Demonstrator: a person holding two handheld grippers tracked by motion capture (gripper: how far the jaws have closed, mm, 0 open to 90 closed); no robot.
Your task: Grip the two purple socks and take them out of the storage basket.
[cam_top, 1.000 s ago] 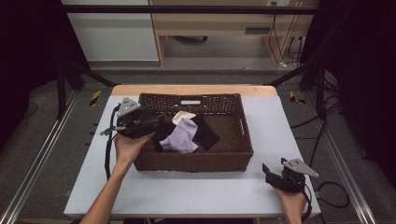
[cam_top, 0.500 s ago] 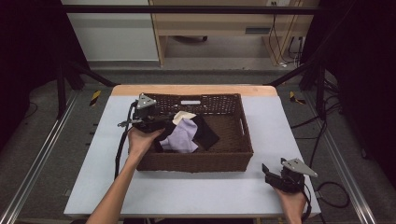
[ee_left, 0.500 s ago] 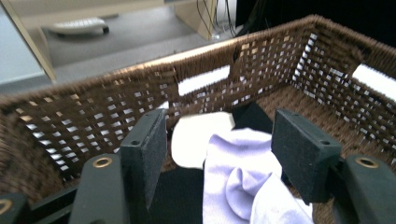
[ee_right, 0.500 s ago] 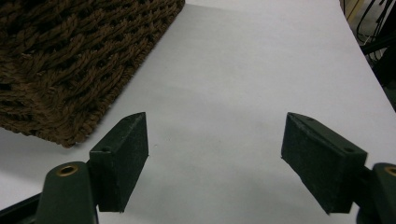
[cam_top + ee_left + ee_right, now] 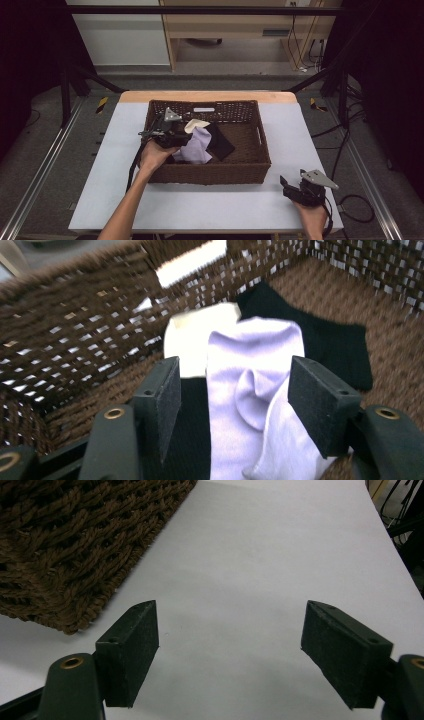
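A brown wicker basket (image 5: 210, 174) stands mid-table and holds a lavender sock (image 5: 197, 147), a black sock (image 5: 221, 142) and a cream sock (image 5: 196, 124). My left gripper (image 5: 176, 140) reaches down into the basket's left half. In the left gripper view its jaws (image 5: 235, 400) straddle the lavender sock (image 5: 255, 390). They have just been closing but stand open, with the pads clear of the cloth. The cream sock (image 5: 192, 337) and the black sock (image 5: 330, 347) lie beyond. My right gripper (image 5: 288, 186) rests open near the table's front right, and nothing sits between its jaws (image 5: 230, 645).
The basket's woven walls (image 5: 75, 330) rise close around the left gripper. The basket's front right corner (image 5: 75, 555) lies just left of the right gripper. White tabletop (image 5: 260, 555) stretches ahead of the right gripper. A white label (image 5: 204, 109) sits on the basket's far wall.
My left hand has moved right and down, from the basket's left rim into the basket and over the lavender sock. The right gripper has stayed in place.
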